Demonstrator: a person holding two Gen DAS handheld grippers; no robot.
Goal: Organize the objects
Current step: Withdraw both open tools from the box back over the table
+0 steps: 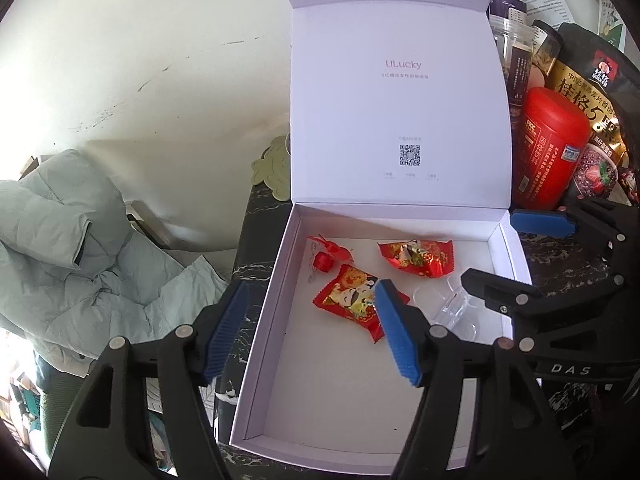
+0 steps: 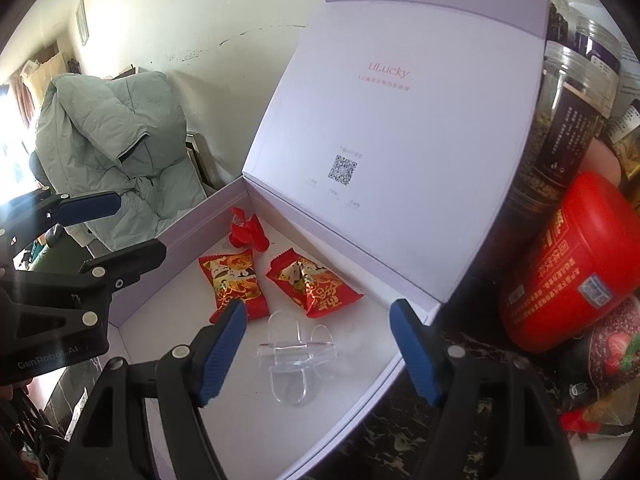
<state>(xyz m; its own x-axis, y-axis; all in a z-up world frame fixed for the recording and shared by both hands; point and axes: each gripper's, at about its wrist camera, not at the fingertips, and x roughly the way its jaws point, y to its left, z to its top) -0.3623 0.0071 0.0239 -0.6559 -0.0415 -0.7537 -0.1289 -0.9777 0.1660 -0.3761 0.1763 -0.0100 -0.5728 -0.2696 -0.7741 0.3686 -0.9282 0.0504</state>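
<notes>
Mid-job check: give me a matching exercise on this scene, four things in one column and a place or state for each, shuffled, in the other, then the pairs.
Things:
1. clear plastic stand
2. red canister
3. box lid
4. green jacket

Places or states:
A. outside the white box, on its right
B. propped upright
C. inside the box, nearest the right gripper
D. draped beyond the box's left side

Pairs: 1-C, 2-A, 3-B, 4-D

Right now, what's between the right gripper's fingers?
Right wrist view: the clear plastic stand lies on the box floor between the right gripper's open fingers, untouched.
</notes>
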